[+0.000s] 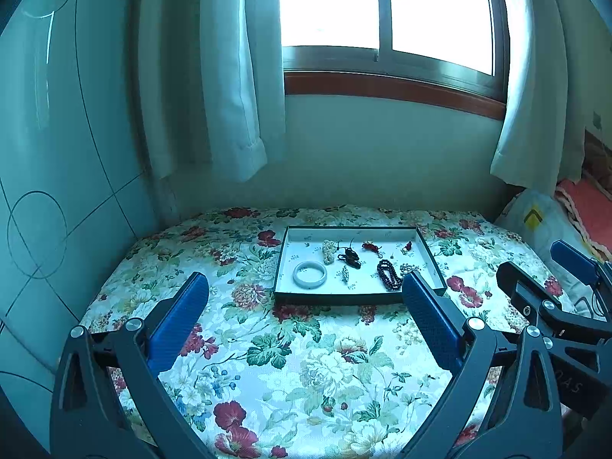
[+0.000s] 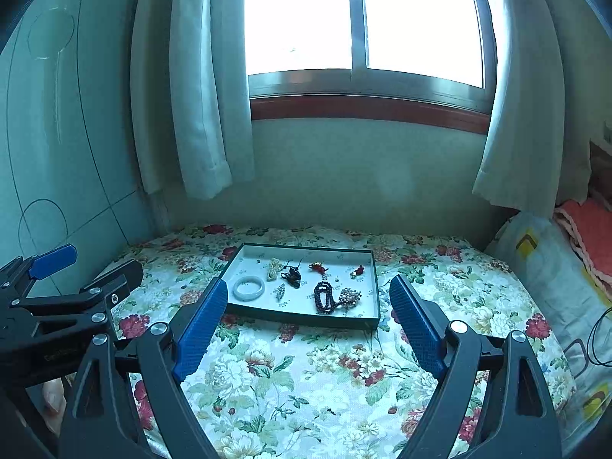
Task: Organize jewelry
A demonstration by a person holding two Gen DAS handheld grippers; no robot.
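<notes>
A shallow tray (image 1: 428, 252) sits on a floral tablecloth (image 1: 306, 363), holding a pale bangle (image 1: 310, 274), dark bead strand (image 1: 388, 275) and small trinkets. Both grippers — left gripper (image 1: 306, 283), right gripper (image 2: 308, 287) — hover before it, jaws spread, empty.

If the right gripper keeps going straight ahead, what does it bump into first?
Probably the near rim of the shallow dark-edged white tray. The open right gripper points right at it, with only flowery tablecloth between. Its height above the table is hard to judge.

Bare floral tablecloth (image 2: 306, 375) lies open before the tray (image 2: 302, 319), whose low rim borders the jewelry.
</notes>
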